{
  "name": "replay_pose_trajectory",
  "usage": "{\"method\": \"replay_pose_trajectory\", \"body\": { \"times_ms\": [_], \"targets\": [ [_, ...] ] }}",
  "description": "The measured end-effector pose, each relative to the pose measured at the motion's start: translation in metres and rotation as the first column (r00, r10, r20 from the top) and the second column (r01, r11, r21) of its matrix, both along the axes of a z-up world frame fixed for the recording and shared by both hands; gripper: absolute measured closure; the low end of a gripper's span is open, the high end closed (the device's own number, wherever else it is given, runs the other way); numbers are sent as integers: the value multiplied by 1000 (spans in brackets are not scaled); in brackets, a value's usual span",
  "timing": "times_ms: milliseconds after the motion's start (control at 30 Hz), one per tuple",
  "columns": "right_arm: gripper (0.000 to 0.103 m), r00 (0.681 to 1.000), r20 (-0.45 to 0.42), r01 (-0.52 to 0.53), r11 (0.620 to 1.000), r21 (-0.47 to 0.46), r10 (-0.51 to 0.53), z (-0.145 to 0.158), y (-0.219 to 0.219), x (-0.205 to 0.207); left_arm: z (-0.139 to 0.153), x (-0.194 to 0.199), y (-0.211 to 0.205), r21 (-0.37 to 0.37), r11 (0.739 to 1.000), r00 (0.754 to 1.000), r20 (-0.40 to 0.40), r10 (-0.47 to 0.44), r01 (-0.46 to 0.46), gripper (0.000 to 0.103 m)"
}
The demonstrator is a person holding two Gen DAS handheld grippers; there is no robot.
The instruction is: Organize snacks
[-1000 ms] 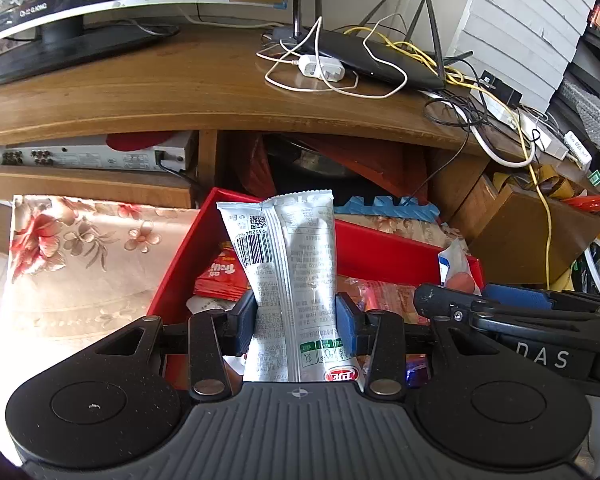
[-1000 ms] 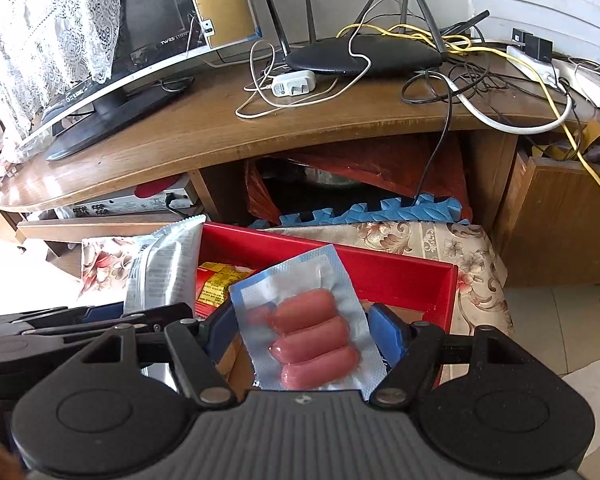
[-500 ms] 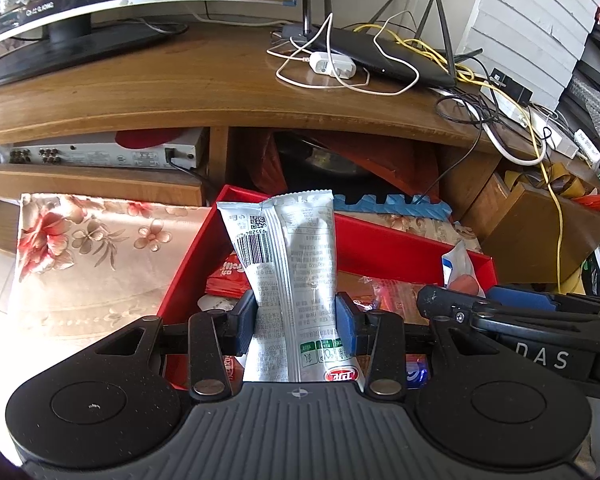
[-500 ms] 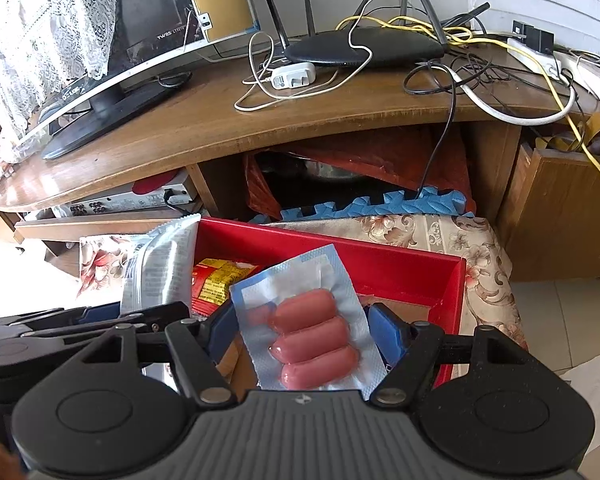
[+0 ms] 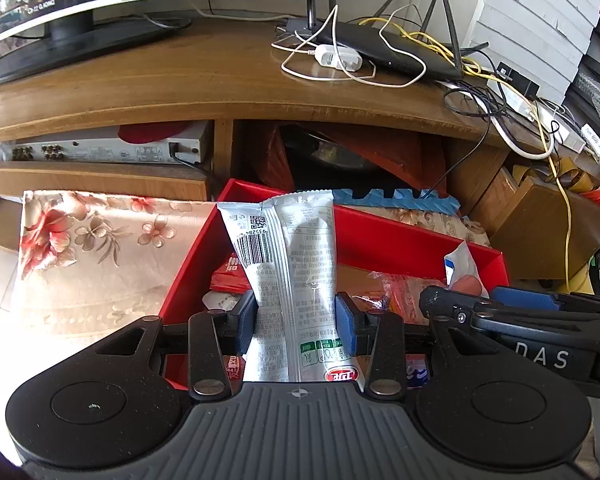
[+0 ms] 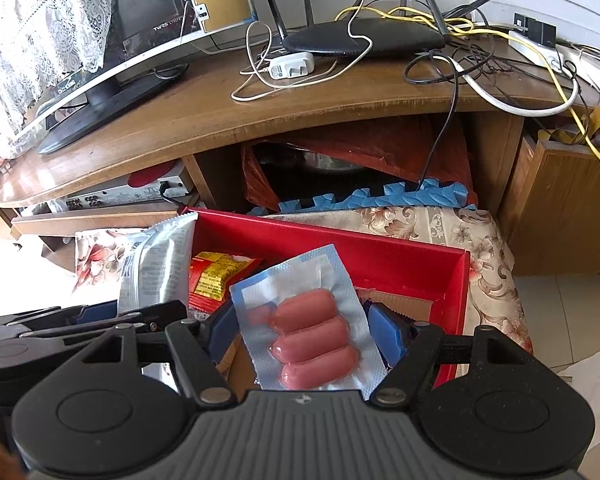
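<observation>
The left gripper (image 5: 296, 322) pinches a tall, silvery crinkly snack packet (image 5: 290, 276) above the red cardboard box (image 5: 380, 240). The right gripper (image 6: 306, 336) squeezes a soft, slippery plastic pack of pink sausages (image 6: 312, 332). Both look light; edges seem best.

A long brown wooden desk (image 5: 188, 76) holds a TV (image 6: 112, 52), a black router (image 6: 364, 38) and messy wires. Flowery cloth (image 5: 100, 248) lies below. The floor (image 6: 572, 304) has pale tiles.
</observation>
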State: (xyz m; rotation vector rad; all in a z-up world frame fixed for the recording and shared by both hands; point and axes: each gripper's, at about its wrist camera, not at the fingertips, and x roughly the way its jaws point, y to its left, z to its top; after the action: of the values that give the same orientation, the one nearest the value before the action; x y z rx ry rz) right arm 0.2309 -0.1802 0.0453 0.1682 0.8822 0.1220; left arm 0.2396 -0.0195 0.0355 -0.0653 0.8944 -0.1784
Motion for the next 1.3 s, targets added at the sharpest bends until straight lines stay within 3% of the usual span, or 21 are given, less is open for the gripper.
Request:
{"method": "replay_pose_trajectory", "body": {
  "times_ms": [1300],
  "targets": [
    [34, 999, -47, -16, 999, -41, 14, -21, 8, 14, -20, 9, 1, 59, 998, 999, -33, 14, -12, 55]
  ]
}}
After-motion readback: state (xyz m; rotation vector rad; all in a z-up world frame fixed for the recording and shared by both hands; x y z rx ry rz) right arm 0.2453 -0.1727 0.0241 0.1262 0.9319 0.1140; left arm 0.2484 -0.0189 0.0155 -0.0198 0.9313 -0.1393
